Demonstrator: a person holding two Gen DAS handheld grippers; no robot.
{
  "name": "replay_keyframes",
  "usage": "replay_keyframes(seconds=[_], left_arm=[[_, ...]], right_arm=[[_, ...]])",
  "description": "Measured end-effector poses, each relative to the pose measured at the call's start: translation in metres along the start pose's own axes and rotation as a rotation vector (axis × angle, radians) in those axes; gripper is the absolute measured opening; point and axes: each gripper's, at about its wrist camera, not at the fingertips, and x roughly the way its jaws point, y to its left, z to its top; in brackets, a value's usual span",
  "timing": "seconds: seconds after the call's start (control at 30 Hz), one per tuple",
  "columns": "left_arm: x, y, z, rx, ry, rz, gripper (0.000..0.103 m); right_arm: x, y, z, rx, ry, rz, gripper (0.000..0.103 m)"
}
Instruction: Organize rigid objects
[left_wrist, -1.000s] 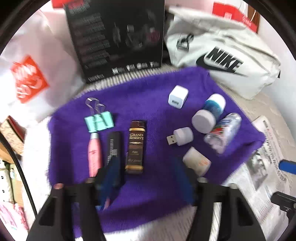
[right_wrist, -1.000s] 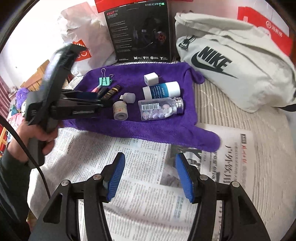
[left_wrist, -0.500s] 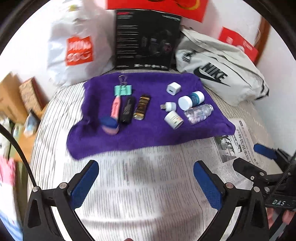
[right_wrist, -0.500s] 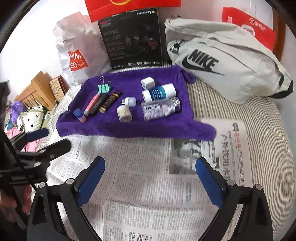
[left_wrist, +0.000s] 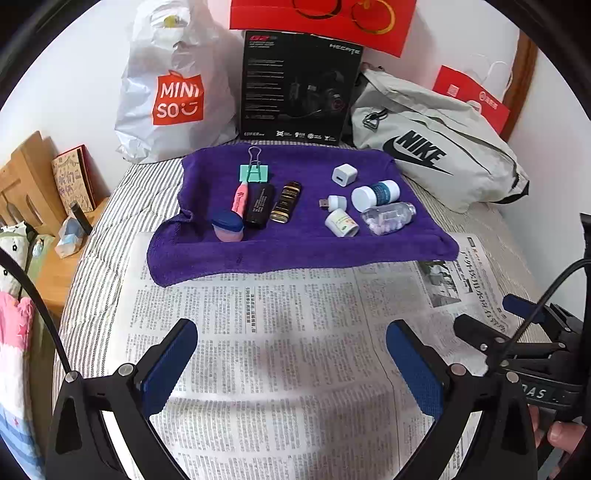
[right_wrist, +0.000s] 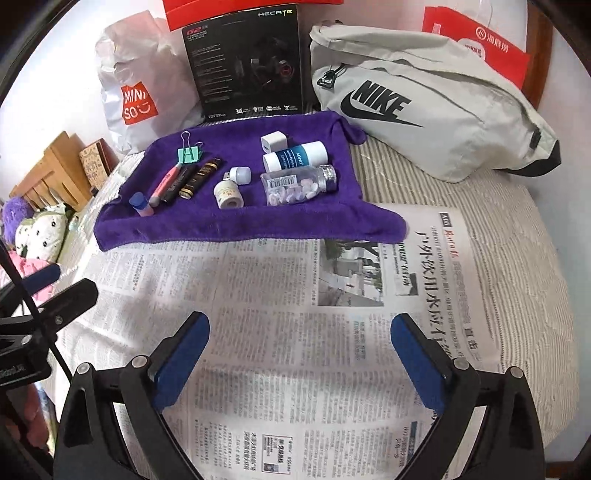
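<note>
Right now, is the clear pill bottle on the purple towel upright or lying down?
Lying down. The clear pill bottle rests on its side on the purple towel, its silver cap pointing sideways, right.

- The right gripper (right_wrist: 300, 354) hangs over a newspaper (right_wrist: 295, 332), jaws spread wide, having just opened, nothing between them.
- A purple towel (right_wrist: 258, 221) holds a pill bottle (right_wrist: 299, 182), a binder clip (right_wrist: 190, 153) and a white charger (right_wrist: 274, 143).
- A grey bag (right_wrist: 424, 110) lies behind.

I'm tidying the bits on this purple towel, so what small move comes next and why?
Probably bring the left hand-held gripper, open and empty over the newspaper, forward to the pink jar: it stands apart at the purple towel front edge.
</note>
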Motion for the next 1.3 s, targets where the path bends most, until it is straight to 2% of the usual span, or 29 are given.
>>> replay_keyframes(seconds=[0.5, 1.3], left_arm=[[-0.013, -0.003, -0.008, 0.025, -0.014, 0.01, 0.103], [-0.013, 0.001, -0.012, 0.025, 0.003, 0.017, 0.103]], right_arm=[[-0.017, 0.001, -0.007, 0.006, -0.042, -0.008, 0.098], [-0.02, 0.0, -0.01, -0.009, -0.045, -0.016, 0.098]])
